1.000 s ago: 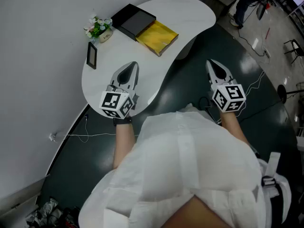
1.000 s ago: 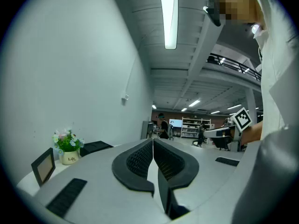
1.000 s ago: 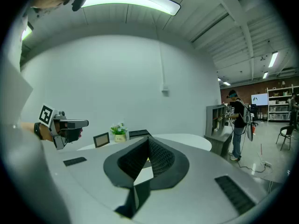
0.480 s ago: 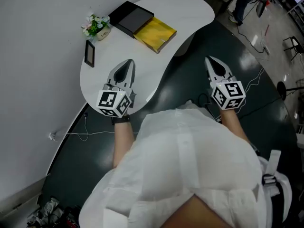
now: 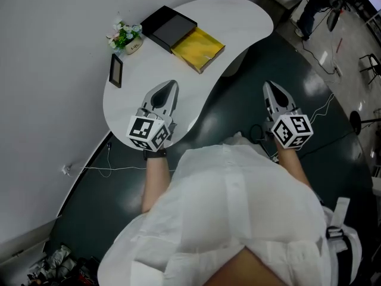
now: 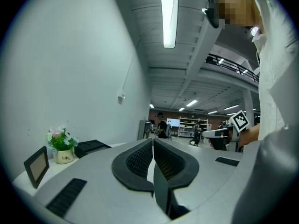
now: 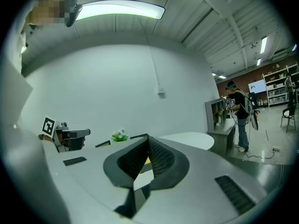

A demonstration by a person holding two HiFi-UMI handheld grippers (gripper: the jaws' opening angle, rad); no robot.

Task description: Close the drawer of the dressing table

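Head view: white kidney-shaped dressing table (image 5: 244, 16) runs from 7 o'clock to 1 o'clock across the frame, against a pale wall. Its drawer cannot be made out in any view.

On the table, from its 12 o'clock side down: flat black box (image 5: 168, 26), and a yellow square pad (image 5: 198, 46) touching that box at the box's 4 o'clock. A small pot of flowers (image 5: 125, 36) sits at the box's 9 o'clock by the wall. A small dark picture frame (image 5: 115, 70) stands at 7 o'clock of the pot.

Left gripper (image 5: 168, 89): above the table's near end, pointing to about 1 o'clock. Contact with the top cannot be told. Jaws closed tip to tip, nothing between them (image 6: 153, 141). Its own view shows the frame, pot and box at 9 o'clock.

Right gripper (image 5: 272, 91): off the table at 3 o'clock of the left one, over the dark green floor (image 5: 321, 136), beside the table's concave edge. Jaws meet at the tips, empty (image 7: 147, 136).
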